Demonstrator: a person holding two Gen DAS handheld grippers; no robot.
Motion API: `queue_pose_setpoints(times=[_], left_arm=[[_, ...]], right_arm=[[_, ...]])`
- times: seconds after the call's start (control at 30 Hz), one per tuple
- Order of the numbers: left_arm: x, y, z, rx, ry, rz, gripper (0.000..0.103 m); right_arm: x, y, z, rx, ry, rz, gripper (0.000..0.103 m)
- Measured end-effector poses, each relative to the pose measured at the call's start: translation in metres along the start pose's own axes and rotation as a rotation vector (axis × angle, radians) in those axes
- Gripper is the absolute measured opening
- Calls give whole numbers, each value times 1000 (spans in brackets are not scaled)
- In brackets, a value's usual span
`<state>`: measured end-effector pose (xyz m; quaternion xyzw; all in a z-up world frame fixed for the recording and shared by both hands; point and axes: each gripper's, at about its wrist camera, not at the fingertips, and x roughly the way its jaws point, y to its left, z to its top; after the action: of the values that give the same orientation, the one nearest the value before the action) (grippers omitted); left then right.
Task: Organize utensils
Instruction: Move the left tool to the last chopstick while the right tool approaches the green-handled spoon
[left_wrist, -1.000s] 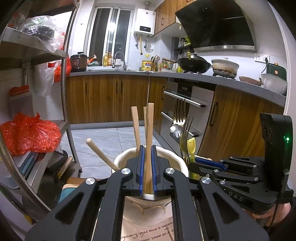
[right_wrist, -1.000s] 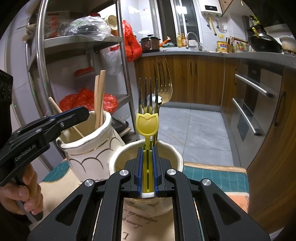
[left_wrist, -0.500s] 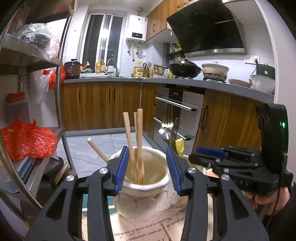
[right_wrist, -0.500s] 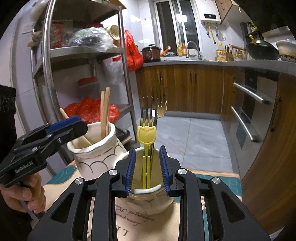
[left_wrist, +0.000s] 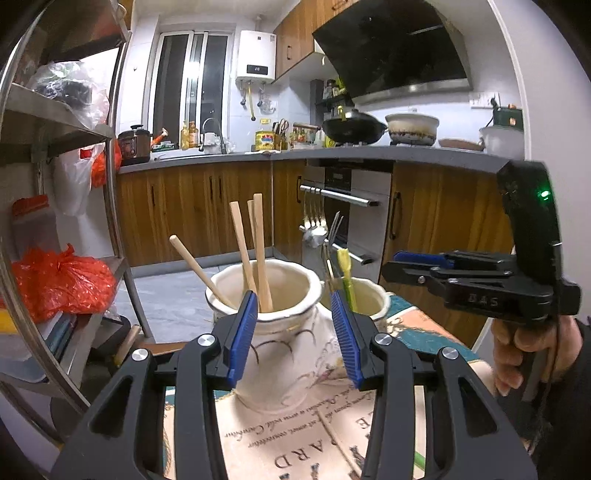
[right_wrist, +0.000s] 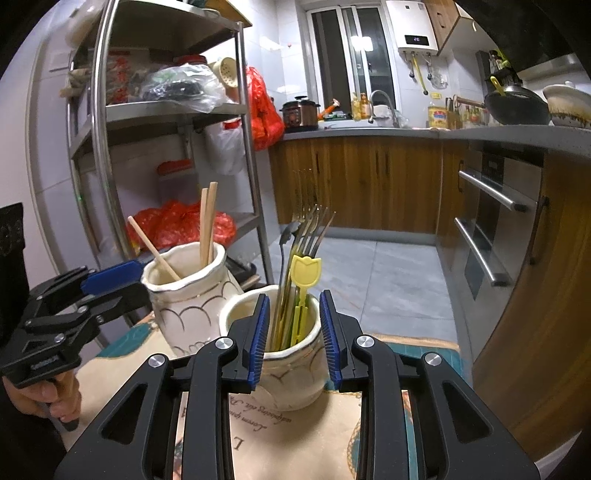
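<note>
Since chopsticks (left_wrist: 258, 254) stand in one jar (left_wrist: 273, 332) and forks (right_wrist: 299, 266) in the other (right_wrist: 291, 365) (sorted by kind), left gripper (left_wrist: 293, 332) and right gripper (right_wrist: 293, 332) gape, grasping nothing.

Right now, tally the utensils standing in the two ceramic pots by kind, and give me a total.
Wooden chopsticks, in the taller pot: 4
Metal forks, in the shorter pot: 3, though their overlapping tines make this count unsure
Yellow plastic tulip-topped utensil: 1
Total: 8
</note>
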<state>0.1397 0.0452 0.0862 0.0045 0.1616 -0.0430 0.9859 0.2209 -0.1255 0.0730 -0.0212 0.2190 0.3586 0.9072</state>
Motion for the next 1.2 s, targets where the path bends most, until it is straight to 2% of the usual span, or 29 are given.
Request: queue_pose_setpoints(times=[0.13,0.3,0.4,0.47,0.6,0.67,0.73,0.9,1.03,1.2], left_arm=[[-11,-9,-3,31,-6,9,42],[-26,-13,-14,16,6,13,44],[-30,-13,-18,10,26,18,47],[-31,-14,-23,1,57,23,53],[-31,-14,-35,-11,120,34,56],[-29,-15,-39,-16,154,41,63],[-26,-16,-44,-27,189,33,78],[-14,-18,-56,-32,284,32,82],[-7,-22,-64,-25,346,53,96],[5,-29,-75,4,432,56,97]], right_arm=[[-3,-1,-1,3,-3,7,31],[-11,-4,-5,-3,7,21,32],[-18,-5,-11,2,13,24,42],[-21,-4,-17,13,21,18,52],[-26,-1,-29,26,60,6,63],[-28,1,-34,23,82,3,78],[-32,6,-40,12,99,-5,84],[-44,13,-50,-6,131,-20,92],[-53,17,-61,-14,168,-18,96],[-57,24,-80,-23,243,-15,97]])
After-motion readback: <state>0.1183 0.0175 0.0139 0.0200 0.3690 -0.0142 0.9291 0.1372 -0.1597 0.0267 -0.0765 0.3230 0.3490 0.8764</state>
